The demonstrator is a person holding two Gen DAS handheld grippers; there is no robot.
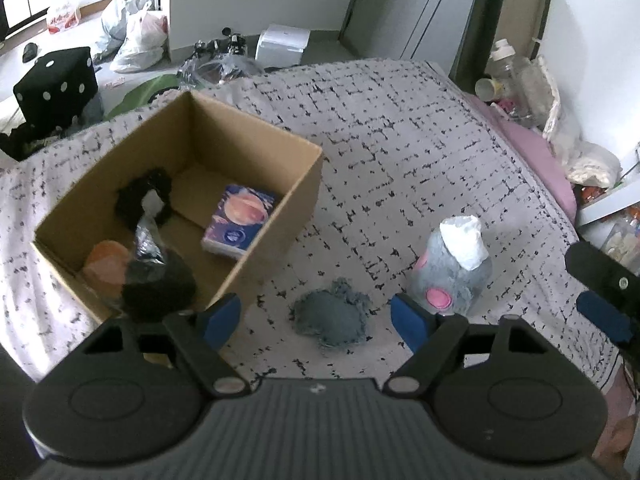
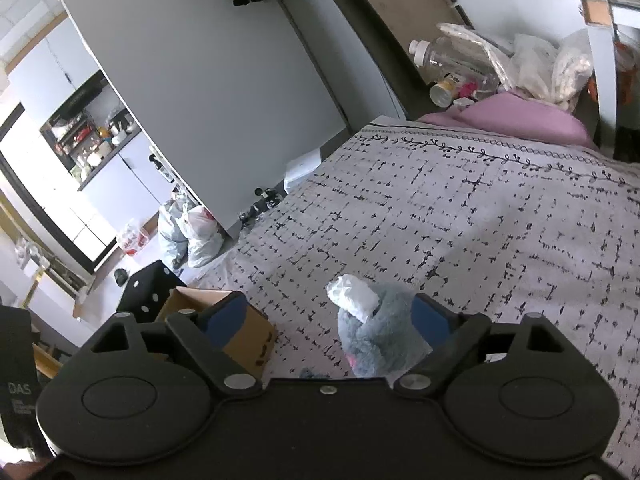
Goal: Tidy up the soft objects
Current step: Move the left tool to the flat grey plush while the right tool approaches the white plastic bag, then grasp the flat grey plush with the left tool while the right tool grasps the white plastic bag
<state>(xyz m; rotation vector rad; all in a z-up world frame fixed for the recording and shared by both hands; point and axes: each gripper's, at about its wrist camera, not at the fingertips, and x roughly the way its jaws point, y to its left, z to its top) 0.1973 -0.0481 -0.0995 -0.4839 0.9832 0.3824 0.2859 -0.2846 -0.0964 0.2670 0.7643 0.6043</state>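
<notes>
My left claw (image 1: 316, 318) hangs released over the squishy blue-grey fluffy cloth (image 1: 332, 318); I'd pinch its middle. My right claw (image 2: 330, 318) is released around the grey plush mouse (image 2: 380, 336).

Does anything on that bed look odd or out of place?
The grey plush toy has a white wrapping over its top. It and a blue-grey cloth lie on the bedspread, outside the cardboard box.

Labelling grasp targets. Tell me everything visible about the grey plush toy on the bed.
The grey plush toy is fuzzy fabric with pink patches low on its side and crumpled white material on top, like a cap. It stands upright on the patterned bedspread, to the right of the cardboard box and blue-grey cloth. The right gripper has its jaws open around it; whether a pad touches is unclear.
</notes>
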